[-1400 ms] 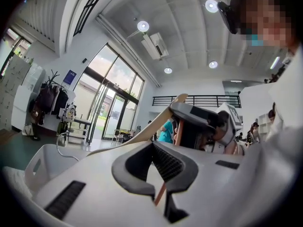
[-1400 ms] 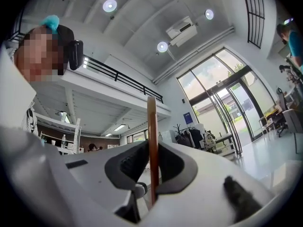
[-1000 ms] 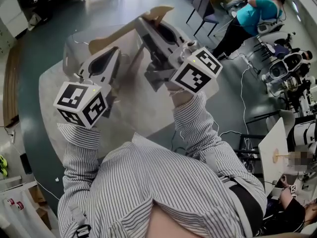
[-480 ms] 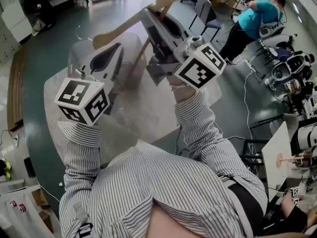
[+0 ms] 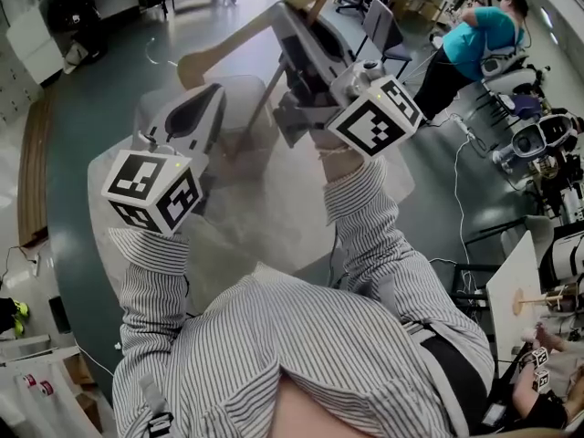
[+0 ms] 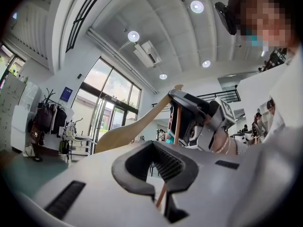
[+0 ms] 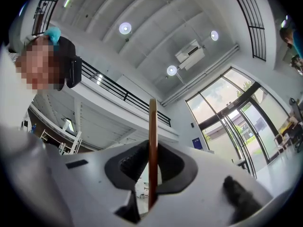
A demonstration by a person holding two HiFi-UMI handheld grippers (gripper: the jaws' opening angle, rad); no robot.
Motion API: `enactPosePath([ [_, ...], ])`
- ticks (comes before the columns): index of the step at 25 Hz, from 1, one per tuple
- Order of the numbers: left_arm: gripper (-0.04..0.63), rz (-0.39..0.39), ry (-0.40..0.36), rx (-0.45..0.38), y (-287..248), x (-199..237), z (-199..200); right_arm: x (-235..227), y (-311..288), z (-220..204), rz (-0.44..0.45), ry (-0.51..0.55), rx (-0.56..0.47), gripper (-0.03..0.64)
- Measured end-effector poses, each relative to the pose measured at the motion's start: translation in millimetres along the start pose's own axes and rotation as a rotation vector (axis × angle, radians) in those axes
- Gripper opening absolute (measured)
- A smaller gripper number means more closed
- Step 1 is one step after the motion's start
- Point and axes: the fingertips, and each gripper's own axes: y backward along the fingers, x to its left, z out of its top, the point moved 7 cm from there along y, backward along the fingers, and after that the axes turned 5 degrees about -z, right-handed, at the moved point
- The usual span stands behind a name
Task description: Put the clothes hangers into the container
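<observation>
A wooden clothes hanger point(image 5: 235, 36) is raised in the air over the table, one arm pointing left and its thin bar point(image 5: 260, 108) slanting down. My right gripper point(image 5: 294, 18) is shut on it near the top; the wood stands edge-on between its jaws point(image 7: 152, 141). My left gripper point(image 5: 215, 97) sits lower and to the left, jaws together with nothing between them. In the left gripper view the hanger point(image 6: 128, 132) and the right gripper point(image 6: 191, 115) lie beyond those jaws. A translucent container point(image 5: 146, 108) stands on the table under the grippers.
The table point(image 5: 274, 226) has a rounded edge with grey floor around it. A person in a teal top point(image 5: 465, 35) bends over at the far right, near chairs point(image 5: 383, 26), cables and equipment point(image 5: 538, 135). A bench point(image 5: 32, 162) runs along the left.
The right gripper has carried the hanger higher and farther from me. The left gripper has stayed almost in place.
</observation>
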Motion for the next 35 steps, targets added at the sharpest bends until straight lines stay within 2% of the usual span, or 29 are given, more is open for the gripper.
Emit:
enactPosePath([
  [8, 0.009, -0.027, -0.003, 0.017, -9.9, 22.8, 1.4, -8.4, -25.8, 1.1, 0.035, -0.005, -0.03, 0.055],
  [16, 0.009, -0.041, 0.012, 0.039, -18.3, 44.0, -3.9, -20.3, -42.1, 0.0, 0.02, 0.036, -0.063, 0.054],
  [29, 0.009, -0.015, 0.092, 0.07, -22.7, 71.9, -36.1, -43.5, -42.9, -91.5, -0.02, 0.029, 0.144, 0.054],
  [35, 0.009, 0.011, 0.144, 0.103, -20.7, 85.2, -57.9, -57.3, -40.5, -129.9, -0.035, -0.014, 0.232, 0.055],
])
